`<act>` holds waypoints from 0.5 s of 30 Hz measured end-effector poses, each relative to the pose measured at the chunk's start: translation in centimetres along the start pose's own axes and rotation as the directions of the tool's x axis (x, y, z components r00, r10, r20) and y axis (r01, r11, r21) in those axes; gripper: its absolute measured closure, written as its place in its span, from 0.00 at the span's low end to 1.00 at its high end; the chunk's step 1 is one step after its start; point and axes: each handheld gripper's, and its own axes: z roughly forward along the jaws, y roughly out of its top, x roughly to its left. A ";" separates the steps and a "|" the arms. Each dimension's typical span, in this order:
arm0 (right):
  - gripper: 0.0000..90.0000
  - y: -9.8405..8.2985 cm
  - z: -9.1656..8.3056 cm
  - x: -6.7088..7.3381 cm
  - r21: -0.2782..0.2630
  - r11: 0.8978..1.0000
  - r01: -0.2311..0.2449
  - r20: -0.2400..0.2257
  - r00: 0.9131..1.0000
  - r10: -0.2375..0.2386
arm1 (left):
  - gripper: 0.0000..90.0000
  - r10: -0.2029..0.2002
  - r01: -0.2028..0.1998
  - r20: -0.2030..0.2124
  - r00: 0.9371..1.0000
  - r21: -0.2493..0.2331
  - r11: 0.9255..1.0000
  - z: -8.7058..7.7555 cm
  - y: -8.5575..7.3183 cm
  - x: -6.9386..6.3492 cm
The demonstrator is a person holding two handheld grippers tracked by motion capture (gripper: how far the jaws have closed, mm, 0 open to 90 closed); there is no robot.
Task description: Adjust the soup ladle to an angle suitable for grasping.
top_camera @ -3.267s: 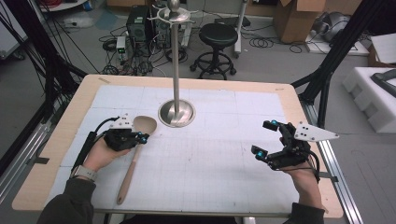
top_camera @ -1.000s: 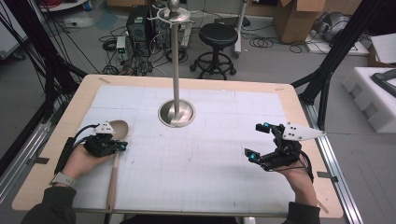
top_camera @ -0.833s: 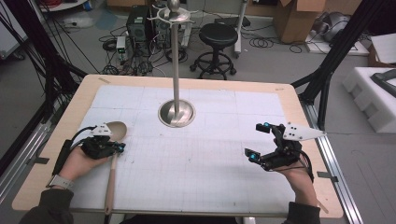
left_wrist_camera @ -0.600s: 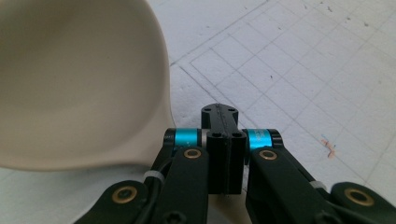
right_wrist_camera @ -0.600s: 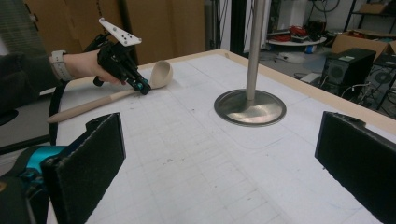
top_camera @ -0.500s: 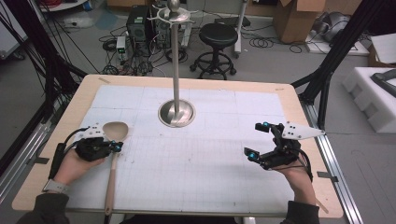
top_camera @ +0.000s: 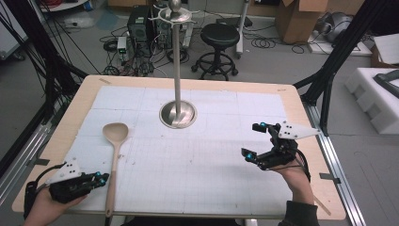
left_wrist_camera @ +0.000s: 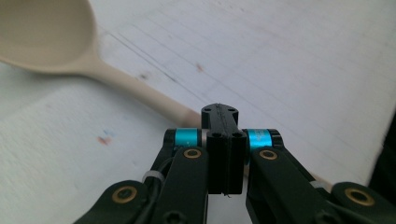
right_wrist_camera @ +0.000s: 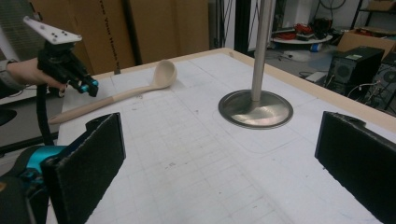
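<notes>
Spoon [top_camera: 114, 155] flat; left claw [top_camera: 98, 178] beside handle, closed.

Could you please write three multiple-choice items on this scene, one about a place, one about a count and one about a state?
1. Where does the wooden spoon lie on the table?
A. on the person's left side, flat on the white mat
B. against the base of the metal stand
C. under the right gripper

2. How many spoons are on the table?
A. three
B. two
C. one

3. How do the jaws of the right gripper stand?
A. shut on the spoon
B. wide open with nothing between them
C. shut on the stand's pole

Answers: 1 A, the spoon lies left of the metal stand, near the left gripper. 2 C, the high view shows a single spoon. 3 B, the right gripper view shows its two pads far apart over bare mat.
</notes>
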 end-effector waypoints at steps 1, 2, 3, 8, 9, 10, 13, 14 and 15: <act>0.01 0.0 0.1 0.0 0.002 1.000 0.004 0.003 1.000 -0.004 | 1.00 0.000 0.000 0.000 1.000 0.000 1.000 0.0 0.0 0.0; 0.01 0.0 0.1 0.0 0.004 1.000 0.000 0.001 1.000 0.000 | 1.00 -0.003 0.003 0.000 1.000 0.003 1.000 -0.1 -0.3 -0.2; 0.01 0.0 0.2 -0.1 0.006 1.000 0.004 0.003 1.000 -0.004 | 1.00 -0.010 0.010 0.009 1.000 -0.003 1.000 -0.4 -0.7 -0.4; 0.01 -0.1 0.5 -0.2 0.016 1.000 0.003 0.005 1.000 -0.004 | 1.00 -0.004 0.005 0.041 0.999 -0.014 1.000 -0.3 -1.0 -1.2; 0.01 -0.1 0.5 -0.2 0.020 1.000 0.002 0.004 1.000 -0.002 | 1.00 -0.005 0.006 0.043 0.999 -0.004 1.000 -0.2 -1.1 -1.2; 0.01 -0.1 0.6 -0.2 0.019 1.000 0.004 0.002 1.000 -0.004 | 1.00 -0.005 0.006 0.043 0.999 -0.004 1.000 -0.2 -1.1 -1.2; 0.01 -0.1 0.5 -0.2 0.016 1.000 0.015 0.013 1.000 -0.015 | 1.00 -0.015 0.015 0.039 0.999 0.005 1.000 -0.3 -1.5 -1.5; 0.01 -0.1 0.4 -0.2 0.011 1.000 0.010 0.016 1.000 -0.010 | 1.00 -0.015 0.014 0.039 0.999 0.017 1.000 -0.4 -1.7 -1.5; 0.01 -0.1 0.3 -0.2 0.008 1.000 0.006 0.014 1.000 -0.007 | 1.00 -0.015 0.014 0.039 0.999 0.017 1.000 -0.4 -1.7 -1.5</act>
